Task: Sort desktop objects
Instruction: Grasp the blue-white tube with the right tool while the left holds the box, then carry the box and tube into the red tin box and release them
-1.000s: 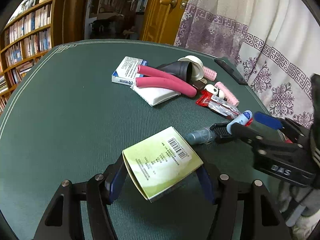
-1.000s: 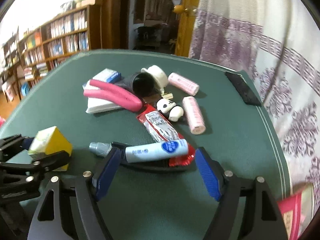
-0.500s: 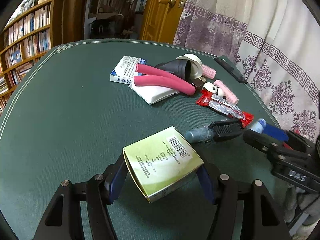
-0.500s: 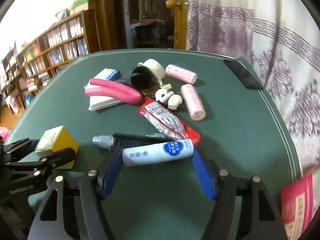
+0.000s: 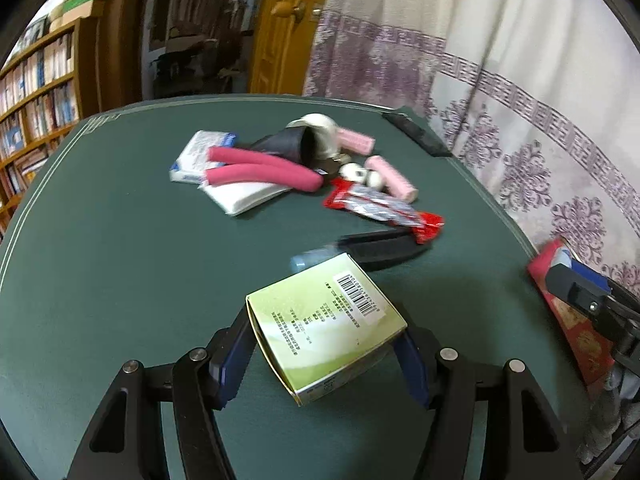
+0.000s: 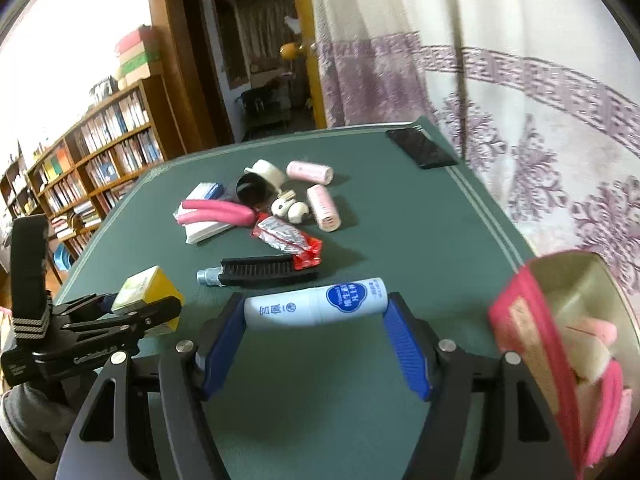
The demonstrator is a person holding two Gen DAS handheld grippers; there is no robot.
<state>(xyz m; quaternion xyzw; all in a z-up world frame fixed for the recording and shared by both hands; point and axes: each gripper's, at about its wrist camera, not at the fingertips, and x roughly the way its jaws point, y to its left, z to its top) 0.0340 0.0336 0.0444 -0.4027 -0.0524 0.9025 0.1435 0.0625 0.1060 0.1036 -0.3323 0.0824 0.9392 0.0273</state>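
Pinching a white tube with a blue label (image 6: pixel 316 307) end to end, the right gripper (image 6: pixel 316 340) is holding it crosswise between its blue pads, clear of the green table (image 6: pixel 400 208); its jaws have just been closing a little onto the tube. The left gripper (image 5: pixel 320 350) is clamping a green-and-white carton with a barcode (image 5: pixel 324 320) on two opposite sides, tilted, with the barcode face turned up. Just beyond the tube a black comb with a silver end (image 6: pixel 260 273) is lying flat, its far tip touching a red snack packet (image 6: pixel 286 238). Farther back, a cluster is sitting together: pink-handled pliers (image 6: pixel 216 213) resting on a white pad (image 6: pixel 204 232), a blue-and-white box (image 6: pixel 206 192), a black cup on its side (image 6: pixel 252 189) against a white cap (image 6: pixel 268 171), two small white rounded pieces (image 6: pixel 290 210), and two pink rolls (image 6: pixel 310 172). A black slab (image 6: pixel 420 148) is lying apart at the far right table edge, near the patterned curtain (image 6: pixel 520 80). At the right of the right wrist view, an open red box (image 6: pixel 532 320) is showing pink and white items inside, blurred.
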